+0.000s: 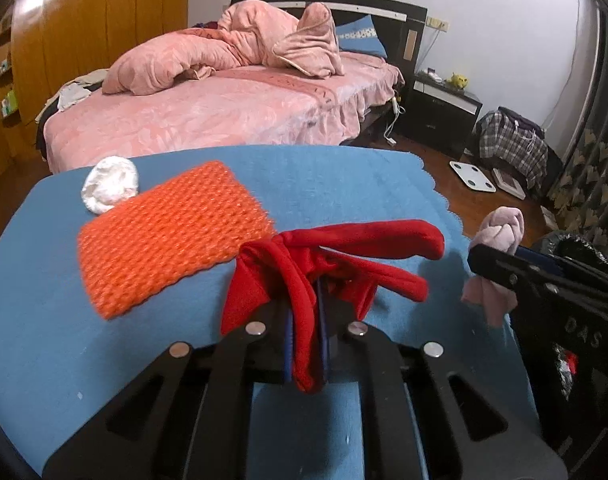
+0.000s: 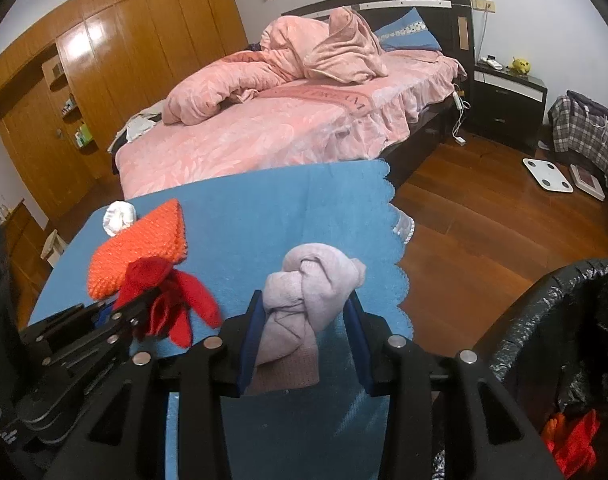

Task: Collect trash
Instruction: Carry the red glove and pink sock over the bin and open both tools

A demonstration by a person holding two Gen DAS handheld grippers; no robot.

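A knotted red cloth [image 1: 335, 256] lies on the blue-covered table [image 1: 323, 184], and my left gripper [image 1: 305, 292] is shut on one of its strands. My right gripper [image 2: 305, 300] is shut on a knotted pale pink cloth [image 2: 307, 284], held up just off the table's right side. An orange knitted pad [image 1: 172, 236] lies flat beyond the red cloth, with a crumpled white wad [image 1: 110, 190] at its far left corner. The bin with a black liner [image 2: 563, 320] stands to the right of the table, with red-orange scraps [image 2: 571, 436] inside.
Behind the table is a bed with pink bedding [image 2: 304, 120]. A black nightstand [image 2: 507, 104], a white scale [image 2: 547, 176] and a checked bag [image 2: 583, 136] are on the wooden floor at right. A wooden wardrobe [image 2: 104, 80] lines the left wall.
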